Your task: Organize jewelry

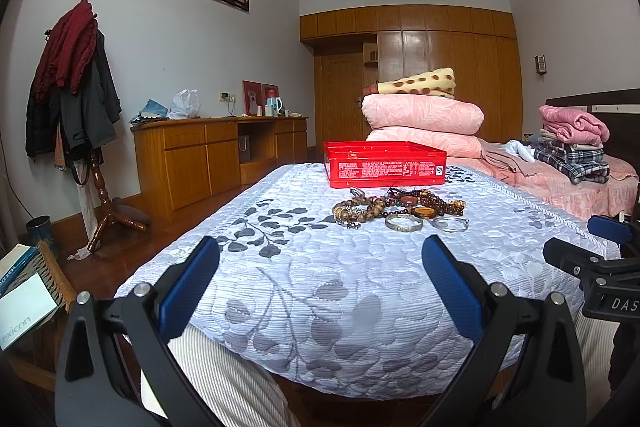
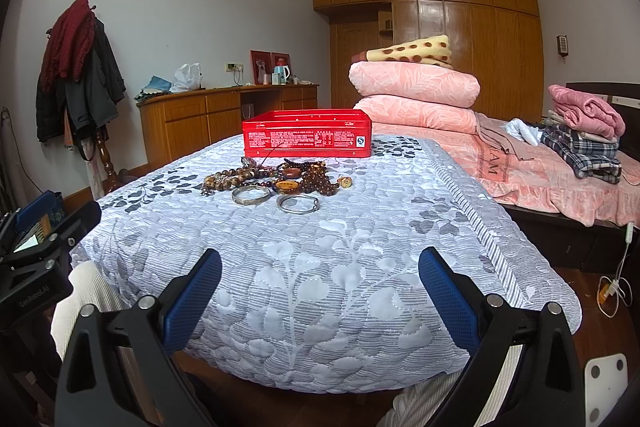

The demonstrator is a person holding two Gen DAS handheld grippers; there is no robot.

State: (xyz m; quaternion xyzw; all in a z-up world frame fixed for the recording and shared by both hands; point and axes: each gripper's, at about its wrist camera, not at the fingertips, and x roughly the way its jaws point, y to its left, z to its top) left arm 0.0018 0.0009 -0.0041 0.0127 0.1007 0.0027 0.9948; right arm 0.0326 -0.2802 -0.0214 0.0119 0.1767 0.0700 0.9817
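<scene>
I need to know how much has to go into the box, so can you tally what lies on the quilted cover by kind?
Silver metal bangles: 2
Red rectangular tin box: 1
Tangled heap of brown beaded bracelets and strands: 1 heap; the strands overlap too much to count singly
Total: 4 groups

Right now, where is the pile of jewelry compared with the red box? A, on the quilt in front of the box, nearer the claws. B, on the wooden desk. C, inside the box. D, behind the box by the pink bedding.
A: the jewelry lies on the quilt, on the near side of the red box.
</scene>
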